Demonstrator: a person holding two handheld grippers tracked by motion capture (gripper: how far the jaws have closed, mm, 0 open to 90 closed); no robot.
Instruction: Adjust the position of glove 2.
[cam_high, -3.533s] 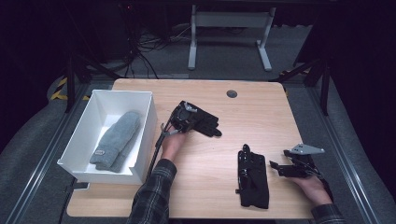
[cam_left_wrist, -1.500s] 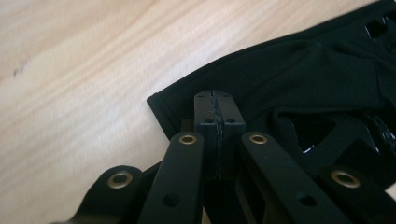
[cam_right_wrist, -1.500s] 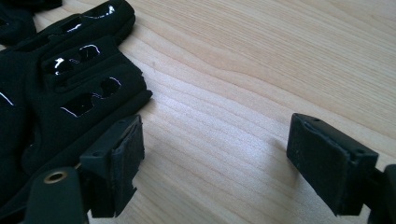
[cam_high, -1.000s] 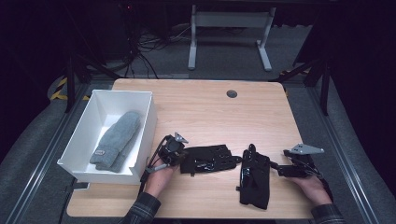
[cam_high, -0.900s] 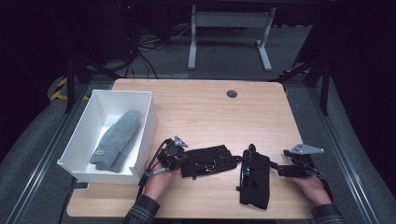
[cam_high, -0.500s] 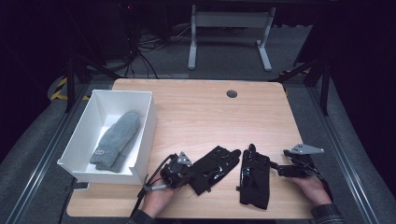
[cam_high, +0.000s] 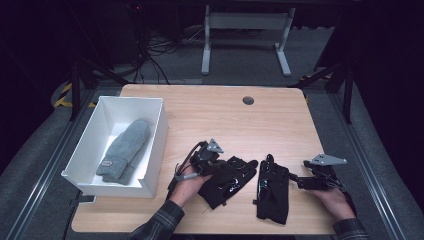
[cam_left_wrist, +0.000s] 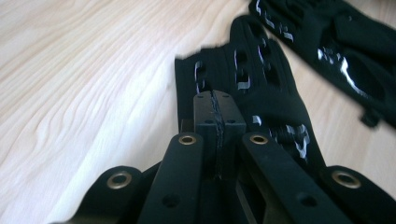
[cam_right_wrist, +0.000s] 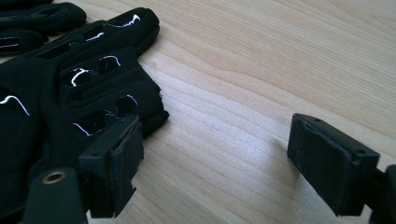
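Wooden bench (cam_high: 210, 107) was seen from the high view, its far half bare. A white bin (cam_high: 90, 150) was set at the bench's left edge, with a grey mitten (cam_high: 124, 151) laid inside it along its length. Two black gloves were found on the near part of the bench: the right glove (cam_high: 272, 187) laid flat, fingers pointed away from the person, and the left glove (cam_high: 227, 179) just beside it, tilted, fingertips nearly touching the other glove's fingers. Left tongs (cam_high: 212, 161) were held at the left glove's near-left edge; in the left gripper view the left tongs (cam_left_wrist: 218, 112) were seen fully closed, pads pressed together with the glove's cuff fabric pinched between them, glove body draped beyond and to the right. Right tongs (cam_high: 295, 179) were parked at the right glove's right edge; in the right gripper view the right tongs (cam_right_wrist: 215, 154) were seen wide open, nothing gripped, left pad just at the glove's edge, right pad over bare wood.
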